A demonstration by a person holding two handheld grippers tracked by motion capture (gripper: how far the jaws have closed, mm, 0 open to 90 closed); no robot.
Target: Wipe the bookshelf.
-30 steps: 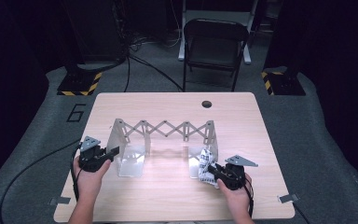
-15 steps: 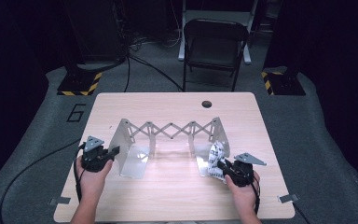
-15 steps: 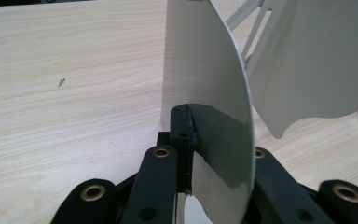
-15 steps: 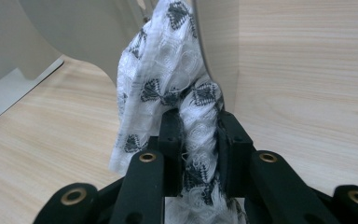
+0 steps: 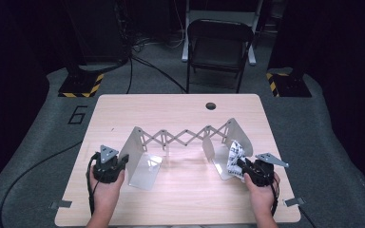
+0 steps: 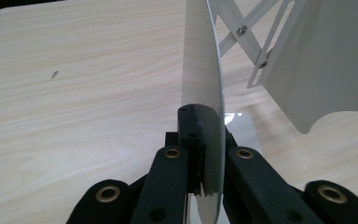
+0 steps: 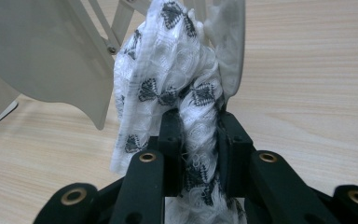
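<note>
Stretching across the table [image 5: 180,204] between the two hands is an expandable metal rack [image 5: 180,139], its scissor lattice running left to right with an end plate standing at each side. The left gripper [image 5: 122,163] is clamping the near edge of the left end plate [image 6: 204,79]; in the left gripper view the thin sheet is standing on edge between the black jaws, which have just been closing and are now pinching it with no gap showing. The right gripper [image 7: 199,135] is clenching a white cloth with black motifs [image 7: 168,70], bunched up against the right end plate [image 7: 230,51]; the jaws are pressing on the cloth, and whether the plate's edge is also caught between them cannot be told, since the fabric is covering it.

The rack's long axis is lying straight along the line joining the two grippers, and that is likely what the coming move depends on: each hand is sitting at its own end, neither nearer the middle, so pulling apart or pushing together would be acting directly along the lattice. In the high view the plates are standing well apart and the lattice is looking drawn out most of the way. Any drift toward or away from the person would probably be skewing the rack rather than changing its length.
</note>
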